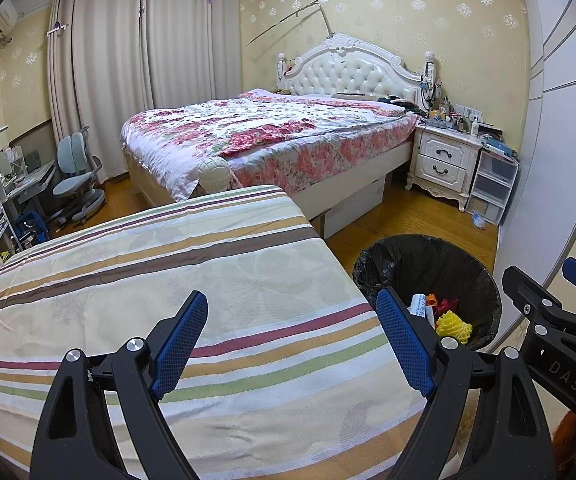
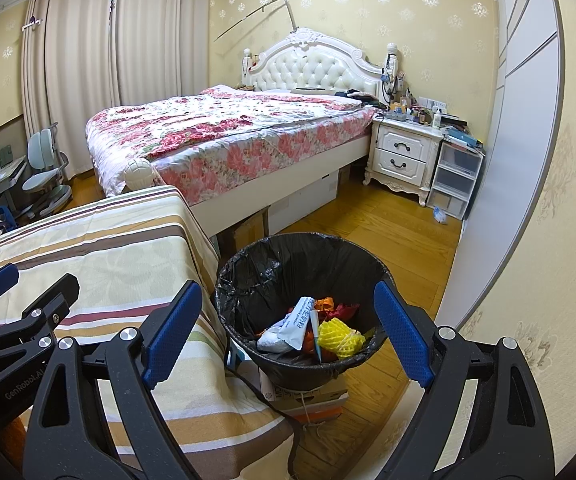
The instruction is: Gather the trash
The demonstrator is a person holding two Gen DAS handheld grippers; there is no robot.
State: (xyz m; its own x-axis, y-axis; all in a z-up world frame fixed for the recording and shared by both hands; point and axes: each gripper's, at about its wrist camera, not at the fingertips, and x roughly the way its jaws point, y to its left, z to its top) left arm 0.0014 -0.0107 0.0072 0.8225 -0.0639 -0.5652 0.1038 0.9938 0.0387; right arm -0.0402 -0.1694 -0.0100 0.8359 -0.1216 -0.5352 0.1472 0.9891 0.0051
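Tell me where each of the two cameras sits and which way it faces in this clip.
Left wrist: sits on the left gripper, looking forward and down over the striped bedcover; both its open blue fingers show, plus the right gripper at the right edge.
Right wrist: sits on the right gripper, looking down toward the trash bin, which holds trash; its open fingers show, plus the left gripper at the left edge.
Shared: bin, striped bedcover, floral bed, nightstand, curtains.
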